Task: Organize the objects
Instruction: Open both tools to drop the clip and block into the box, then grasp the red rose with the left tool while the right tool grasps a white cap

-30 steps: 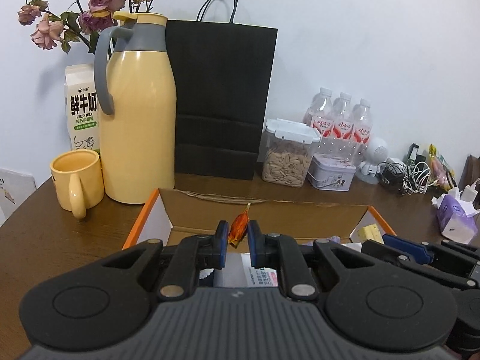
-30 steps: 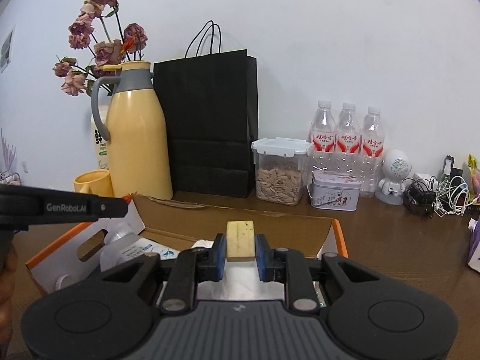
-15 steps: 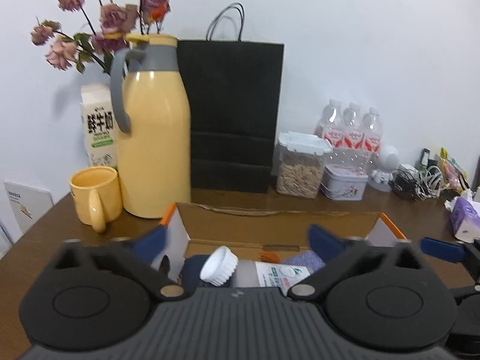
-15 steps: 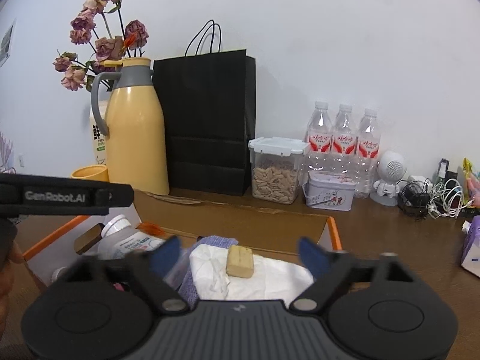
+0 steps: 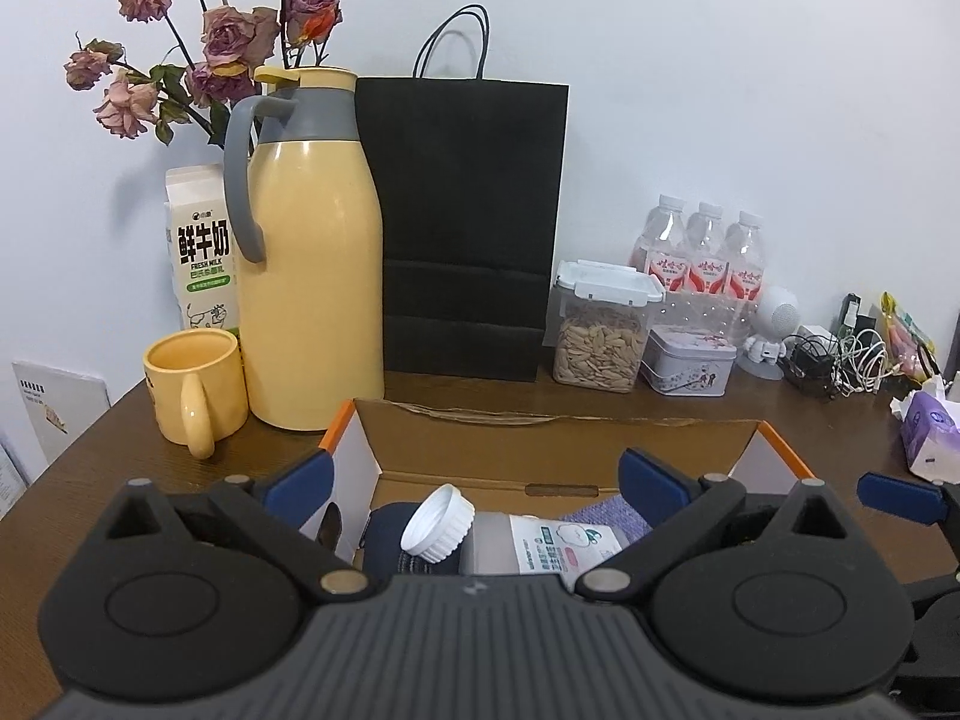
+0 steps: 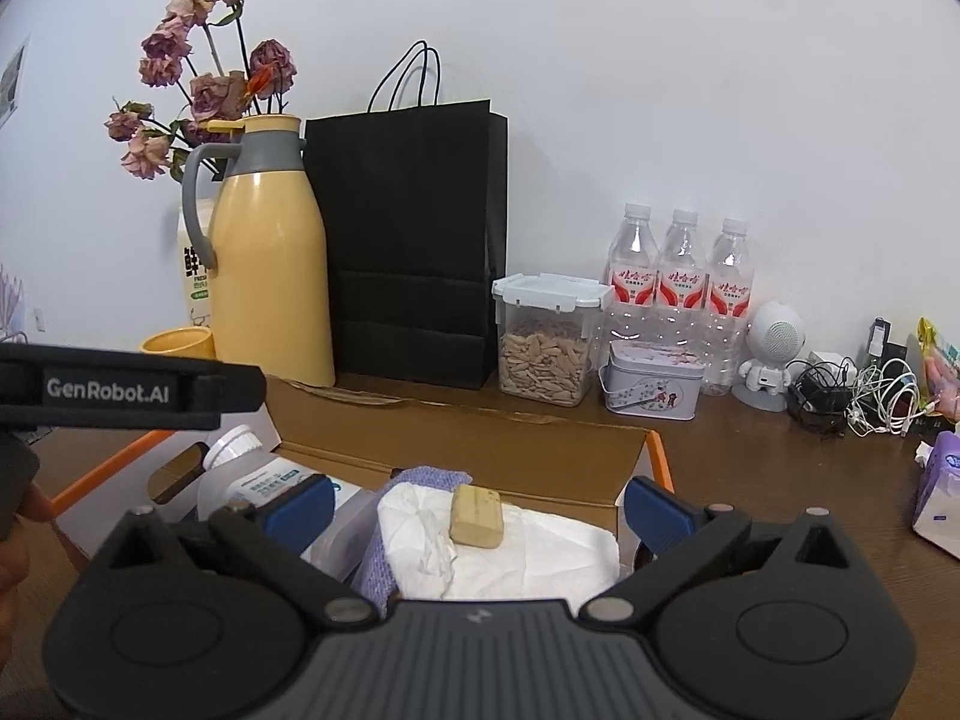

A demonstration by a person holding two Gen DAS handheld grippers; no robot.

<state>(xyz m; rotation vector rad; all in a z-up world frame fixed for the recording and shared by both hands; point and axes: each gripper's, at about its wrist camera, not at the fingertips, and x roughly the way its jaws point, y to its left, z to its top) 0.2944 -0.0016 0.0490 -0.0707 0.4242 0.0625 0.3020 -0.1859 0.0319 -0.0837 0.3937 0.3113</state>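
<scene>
An open cardboard box (image 5: 540,450) with orange edges lies on the brown table. My left gripper (image 5: 474,477) stands open over its near side, nothing between the fingers; below lie a white-capped bottle (image 5: 438,525), a dark blue item (image 5: 384,546) and purple cloth (image 5: 600,519). My right gripper (image 6: 478,504) is over the same box (image 6: 480,444), its jaws opening and wide apart. A yellowish block (image 6: 476,515) rests free on white tissue (image 6: 528,552) between them, beside the bottle (image 6: 252,474). The small orange item is hidden.
Behind the box stand a yellow jug (image 5: 312,276), a yellow mug (image 5: 192,384), a milk carton (image 5: 201,252), a black paper bag (image 5: 468,228), a seed jar (image 5: 600,330), a tin (image 5: 690,360) and water bottles (image 5: 702,258). Cables (image 5: 840,354) and a tissue pack (image 5: 927,432) lie right.
Both grippers opened wide. The left let go of the small orange item, the right let go of the yellowish block, which now lies on the tissue in the box.
</scene>
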